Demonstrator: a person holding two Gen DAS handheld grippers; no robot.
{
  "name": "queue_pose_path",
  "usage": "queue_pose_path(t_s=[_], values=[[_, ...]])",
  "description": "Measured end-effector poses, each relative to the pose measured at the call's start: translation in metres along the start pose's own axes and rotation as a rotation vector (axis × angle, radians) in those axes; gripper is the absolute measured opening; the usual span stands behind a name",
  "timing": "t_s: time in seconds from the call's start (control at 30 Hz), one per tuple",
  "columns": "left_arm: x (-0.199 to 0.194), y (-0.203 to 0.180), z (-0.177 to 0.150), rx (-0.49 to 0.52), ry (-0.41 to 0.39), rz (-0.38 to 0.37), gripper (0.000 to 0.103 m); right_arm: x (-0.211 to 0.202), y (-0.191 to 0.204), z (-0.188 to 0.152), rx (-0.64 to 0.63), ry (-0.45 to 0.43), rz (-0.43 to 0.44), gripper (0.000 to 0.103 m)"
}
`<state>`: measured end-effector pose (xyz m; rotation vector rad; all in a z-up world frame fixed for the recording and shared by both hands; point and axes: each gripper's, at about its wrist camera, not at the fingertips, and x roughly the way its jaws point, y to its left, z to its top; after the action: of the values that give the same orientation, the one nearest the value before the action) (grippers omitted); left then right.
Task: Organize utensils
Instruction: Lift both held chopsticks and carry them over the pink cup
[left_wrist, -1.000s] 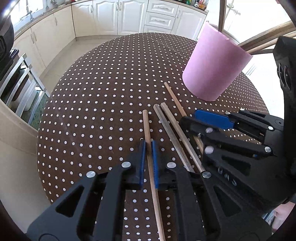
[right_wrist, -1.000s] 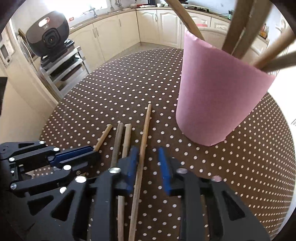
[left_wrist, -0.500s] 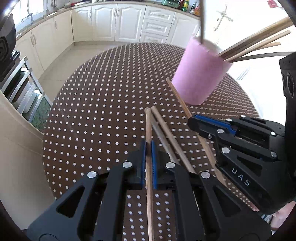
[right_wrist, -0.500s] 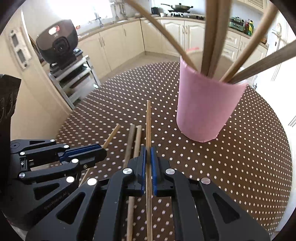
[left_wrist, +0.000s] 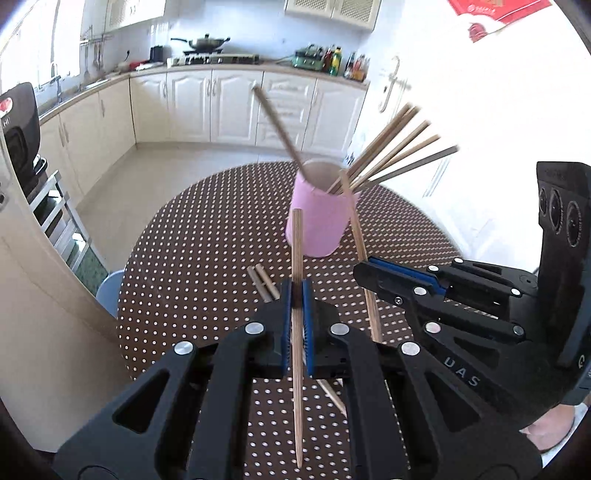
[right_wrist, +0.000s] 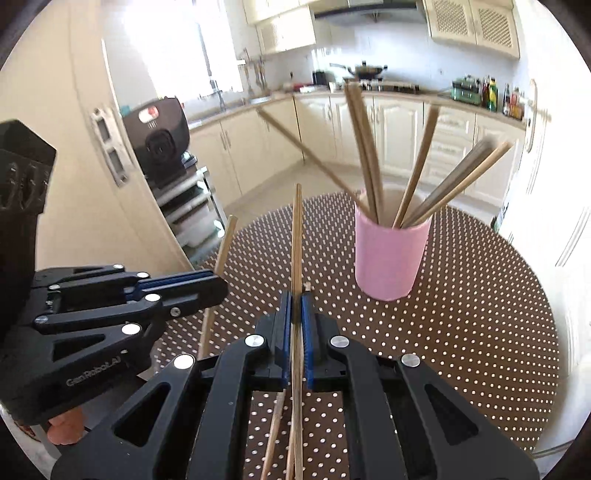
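— wooden sticks, where are they?

— one chopstick (left_wrist: 297, 266) is clamped in the left gripper (left_wrist: 296, 314), another chopstick (right_wrist: 296, 240) in the right gripper (right_wrist: 295, 325); both run lengthwise along the fingers, above the dotted table (right_wrist: 480, 332).

— and the pink cup (right_wrist: 388, 258)?

— ahead, slightly right of both grippers, upright and holding other sticks. the right gripper looks nearer. two chopsticks (left_wrist: 264, 282) lie on the table.

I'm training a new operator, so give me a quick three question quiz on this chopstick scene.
1. True or false: each gripper is shut on one chopstick.
2. How many chopsticks lie on the table, seen from the left wrist?
3. Where do the stored chopsticks stand? A) pink cup B) drawer C) tray

Key:
1. True: left gripper, right gripper.
2. Two, the loose pair.
3. A, pink cup.
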<state>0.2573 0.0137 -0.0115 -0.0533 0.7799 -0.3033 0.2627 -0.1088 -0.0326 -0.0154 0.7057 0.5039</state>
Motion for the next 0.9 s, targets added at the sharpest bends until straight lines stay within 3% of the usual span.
queue_pose_path(t_s=[0.23, 0.6, 0.9], values=[[-0.029, -0.016, 0.001, 0.014, -0.093, -0.033, 0.006, -0.035, 0.005, 0.0, 0.001, -0.142, -0.018, 0.004], [-0.051, -0.023, 0.0, 0.024, -0.178, -0.015, 0.006, -0.062, -0.014, -0.007, 0.045, -0.216, -0.042, 0.004], [-0.057, -0.014, 0.031, -0.024, -0.257, -0.009, 0.006, -0.097, -0.043, -0.001, 0.124, -0.41, -0.106, 0.004]])
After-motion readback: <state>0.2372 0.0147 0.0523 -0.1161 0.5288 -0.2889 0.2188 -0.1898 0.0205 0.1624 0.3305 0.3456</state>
